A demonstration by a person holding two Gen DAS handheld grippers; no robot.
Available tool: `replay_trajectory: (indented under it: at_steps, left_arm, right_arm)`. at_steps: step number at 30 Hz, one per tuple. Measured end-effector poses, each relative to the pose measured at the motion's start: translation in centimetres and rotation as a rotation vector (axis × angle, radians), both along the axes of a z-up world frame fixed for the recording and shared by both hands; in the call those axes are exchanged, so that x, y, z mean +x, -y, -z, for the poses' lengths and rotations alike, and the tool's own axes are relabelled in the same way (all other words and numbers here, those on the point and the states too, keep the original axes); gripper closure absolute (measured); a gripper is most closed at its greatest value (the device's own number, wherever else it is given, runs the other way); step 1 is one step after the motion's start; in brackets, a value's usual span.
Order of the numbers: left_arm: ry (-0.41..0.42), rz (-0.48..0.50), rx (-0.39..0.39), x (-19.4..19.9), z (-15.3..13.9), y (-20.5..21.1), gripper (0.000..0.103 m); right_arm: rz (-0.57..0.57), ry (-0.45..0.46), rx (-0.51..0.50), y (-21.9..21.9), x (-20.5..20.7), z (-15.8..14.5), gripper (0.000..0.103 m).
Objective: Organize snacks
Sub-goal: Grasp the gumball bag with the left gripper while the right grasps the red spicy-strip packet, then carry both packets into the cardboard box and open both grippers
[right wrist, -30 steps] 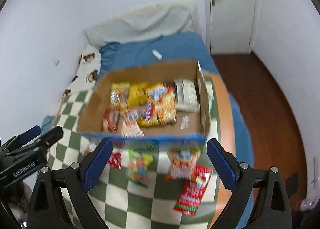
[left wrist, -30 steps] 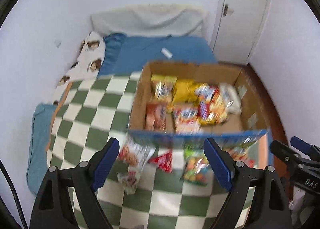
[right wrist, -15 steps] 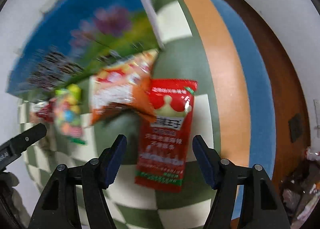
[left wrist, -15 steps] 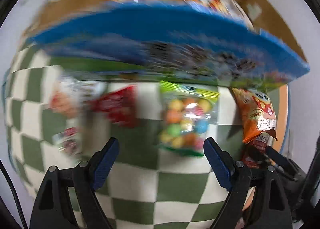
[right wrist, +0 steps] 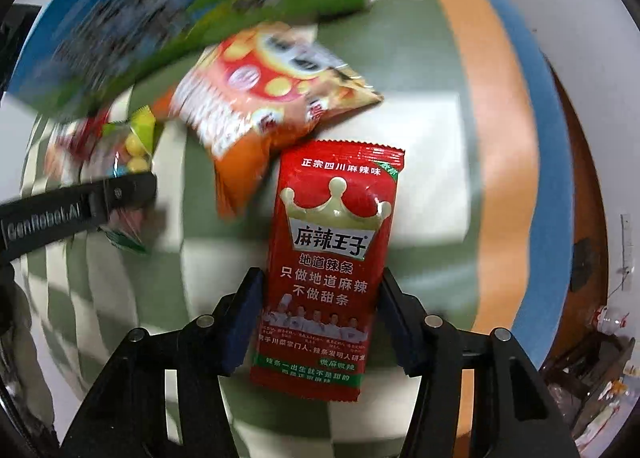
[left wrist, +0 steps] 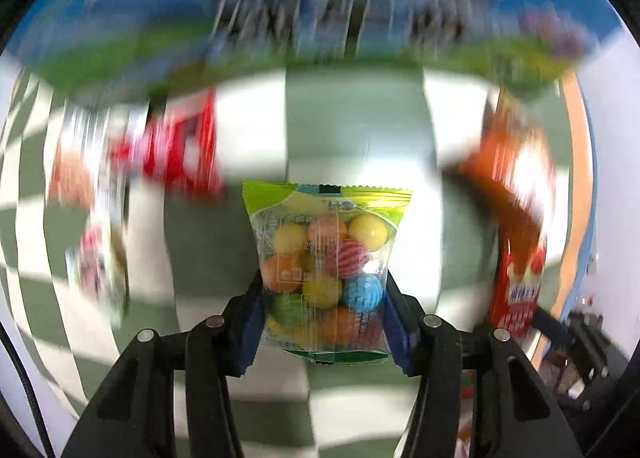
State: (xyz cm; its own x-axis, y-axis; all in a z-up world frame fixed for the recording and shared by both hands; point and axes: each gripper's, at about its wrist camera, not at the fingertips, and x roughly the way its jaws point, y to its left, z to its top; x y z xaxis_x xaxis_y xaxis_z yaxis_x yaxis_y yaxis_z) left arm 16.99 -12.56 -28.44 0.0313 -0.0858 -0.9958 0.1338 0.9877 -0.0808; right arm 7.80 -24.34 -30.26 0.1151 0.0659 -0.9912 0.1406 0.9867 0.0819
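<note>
Two hand-held grippers are closing: the left hand-held gripper [left wrist: 323, 316] around a gumball bag [left wrist: 326, 272], the right hand-held gripper [right wrist: 318, 316] around a red spicy-strip packet [right wrist: 330, 270], both on checkered bedding [right wrist: 424, 162]. Beyond, blurred snack packets; only the right view resolves the orange chip bag [right wrist: 260, 98].

The left gripper [left wrist: 323, 322] is closing its blue-padded fingers [left wrist: 251, 328] on either side of the gumball bag [left wrist: 326, 270], which lies on the green-checked blanket [left wrist: 352, 126]. Left of the bag, a blurred red packet [left wrist: 176, 146]; right, an orange snack bag [left wrist: 516, 174].
</note>
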Motion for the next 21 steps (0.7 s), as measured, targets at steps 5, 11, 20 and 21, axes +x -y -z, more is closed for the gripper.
replay_trajectory:
  at_steps: [5, 11, 20, 21]
  left_arm:
    - [-0.091, -0.043, -0.026, -2.7, 2.0, -1.4, 0.053]
    - [-0.073, -0.028, -0.003, -1.4, 2.9, -0.2, 0.050]
    - [-0.049, -0.006, 0.025, -1.6, 3.4, 2.7, 0.051]
    - [-0.043, -0.001, 0.026, -1.5, 3.1, 2.0, 0.053]
  right_arm:
    - [-0.029, -0.038, 0.031, -2.0, -3.2, 1.1, 0.044]
    - [0.012, -0.042, 0.034, -1.5, -2.6, 2.8, 0.041]
    - [0.060, -0.040, 0.020, -1.3, 0.7, 4.8, 0.039]
    - [0.057, -0.037, 0.018, -1.4, 0.7, 4.8, 0.040]
